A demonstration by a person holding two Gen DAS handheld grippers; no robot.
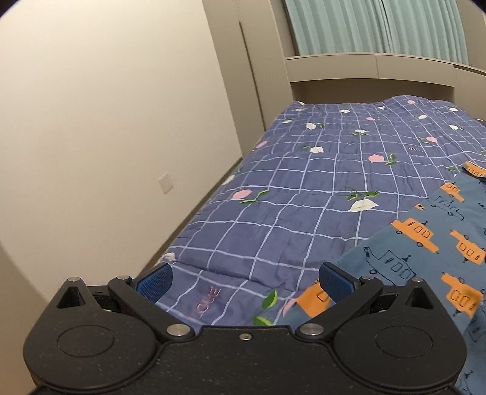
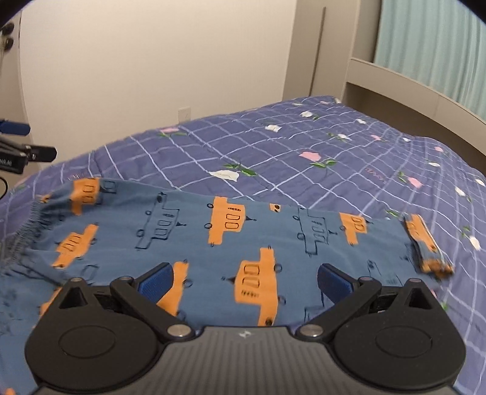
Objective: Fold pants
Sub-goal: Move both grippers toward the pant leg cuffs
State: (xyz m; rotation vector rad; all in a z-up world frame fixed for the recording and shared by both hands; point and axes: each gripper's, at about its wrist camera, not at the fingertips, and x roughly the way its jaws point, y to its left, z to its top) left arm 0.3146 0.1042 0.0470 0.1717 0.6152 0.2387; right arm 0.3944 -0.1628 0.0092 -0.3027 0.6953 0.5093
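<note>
The pants (image 2: 212,237) are blue with orange and outlined vehicle prints. They lie flat across the quilt, elastic waistband at the left (image 2: 24,231), cuffs at the right (image 2: 425,243). My right gripper (image 2: 244,281) hovers open just above the near edge of the pants, with nothing between its blue pads (image 2: 155,282). In the left wrist view the pants (image 1: 425,243) fill the lower right. My left gripper (image 1: 244,281) is open over the quilt at the left end of the pants, its right pad (image 1: 335,281) over the fabric's edge. The left gripper (image 2: 18,145) also shows at the far left of the right wrist view.
A purple-blue checked quilt (image 1: 303,182) with flower prints covers the bed. A beige wall (image 1: 106,121) with a socket (image 1: 165,182) runs along the bed's left side. A beige headboard shelf (image 1: 364,66) and green curtains (image 1: 379,27) stand at the far end.
</note>
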